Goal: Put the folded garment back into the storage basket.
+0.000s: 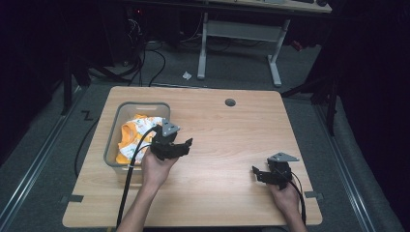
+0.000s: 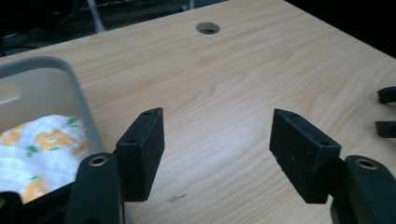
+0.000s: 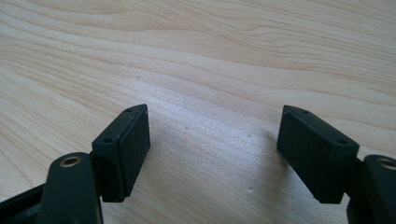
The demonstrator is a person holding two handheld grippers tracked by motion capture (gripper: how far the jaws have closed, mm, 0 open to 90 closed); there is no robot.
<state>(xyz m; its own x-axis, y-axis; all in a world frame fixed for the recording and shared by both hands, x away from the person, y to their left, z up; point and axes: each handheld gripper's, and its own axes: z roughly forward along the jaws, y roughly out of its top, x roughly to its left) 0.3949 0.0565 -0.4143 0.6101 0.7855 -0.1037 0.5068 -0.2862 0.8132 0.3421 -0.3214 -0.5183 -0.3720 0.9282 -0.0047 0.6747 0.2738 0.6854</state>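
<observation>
Nearest in the high view are my two forearms, coming up from the bottom edge onto the wooden table (image 1: 222, 125). My left hand (image 1: 155, 170) holds the left gripper (image 1: 183, 144) just beside the right wall of a grey plastic bin (image 1: 112, 145), its jaws spread and pointing toward the middle of the table, with its cable trailing back along my arm. Inside the bin lies a bundled cloth (image 1: 133, 135), orange and white with a flower print. My right hand (image 1: 286, 197) holds the right gripper (image 1: 256, 172) low near the table's front right, well apart from the bin, jaws spread and empty. A round cable hole (image 1: 230, 102) sits near the table's far edge, and beyond it a pale desk frame (image 1: 239, 36) stands on the dark floor. In the left gripper view my black pads (image 2: 142, 151) stand wide apart above bare wood with nothing between them; the bin (image 2: 79, 98) fills the left side with the flowered cloth (image 2: 39, 149) in it, the cable hole (image 2: 208, 28) shows far ahead, and the tips of my right gripper (image 2: 386, 112) peek in at the right edge. In the right gripper view my pads (image 3: 130, 149) are likewise spread, just over the tabletop (image 3: 205, 70), holding nothing.
</observation>
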